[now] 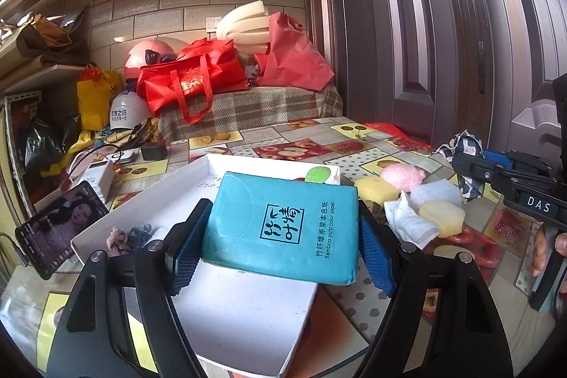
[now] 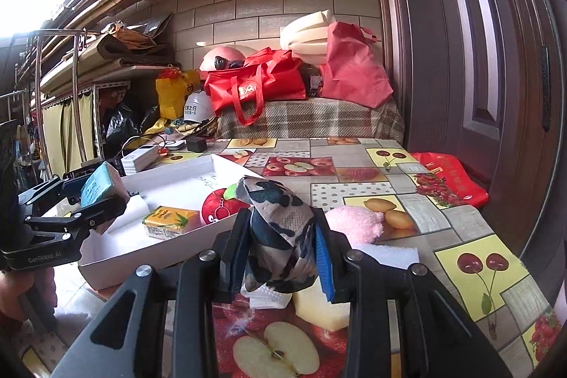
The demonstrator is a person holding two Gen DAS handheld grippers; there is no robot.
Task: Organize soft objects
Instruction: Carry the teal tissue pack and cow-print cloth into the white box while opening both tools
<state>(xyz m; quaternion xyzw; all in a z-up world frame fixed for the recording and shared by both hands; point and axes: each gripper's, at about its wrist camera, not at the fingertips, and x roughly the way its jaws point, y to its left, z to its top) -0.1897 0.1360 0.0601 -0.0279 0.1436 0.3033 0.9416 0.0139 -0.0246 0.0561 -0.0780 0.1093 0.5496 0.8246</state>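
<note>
left gripper [image 1: 280, 232] jaws clamp tissue pack [image 1: 283, 225] crosswise | right gripper [image 2: 280, 254] jaws clamp upright cloth [image 2: 280, 232]

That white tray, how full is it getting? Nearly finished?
Partway. The white tray already holds a yellow pack and a red plush. The left tool grips a blue tissue pack, the right tool a patterned cloth. The pink puff and sponges wait outside.

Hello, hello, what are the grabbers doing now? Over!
Left gripper shut on teal tissue pack above white tray. Right gripper shut on patterned cloth. Nothing blocking.
</note>
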